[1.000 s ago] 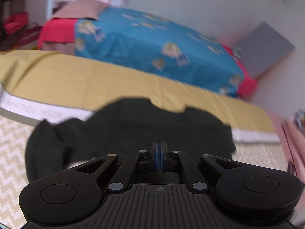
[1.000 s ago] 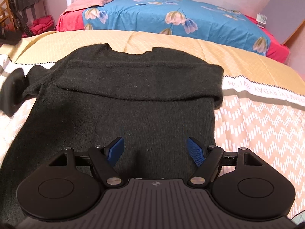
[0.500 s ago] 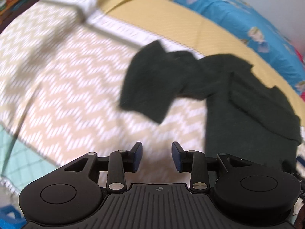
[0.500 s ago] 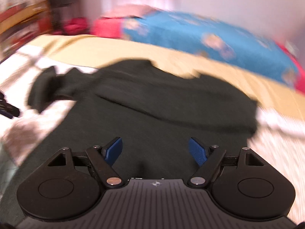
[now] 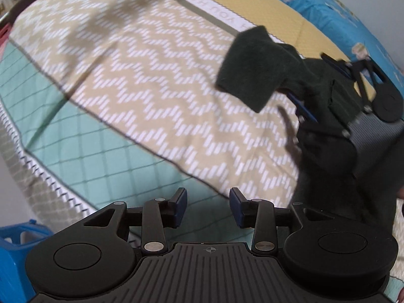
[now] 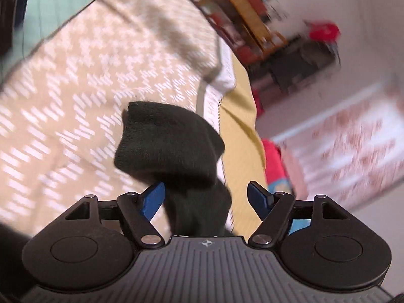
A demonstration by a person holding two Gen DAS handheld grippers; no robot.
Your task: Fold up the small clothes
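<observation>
A small dark green knit sweater lies on the bed at the right of the left wrist view, its left sleeve spread out toward the zigzag blanket. My left gripper is open and empty, over the bed's near edge, well left of the sweater. My right gripper is open, with the sleeve bunched between and ahead of its blue fingers, not pinched. The right gripper also shows in the left wrist view, straddling the sleeve near the shoulder.
The bed carries a beige zigzag blanket, a mint checked panel and a yellow sheet. A blue-flowered bed lies beyond. A blue object sits by the bed's edge. Shelves stand against the wall.
My left gripper opened, let go of the sweater and pulled back left to the bed's edge. My right gripper swung left from the sweater's body to its left sleeve.
</observation>
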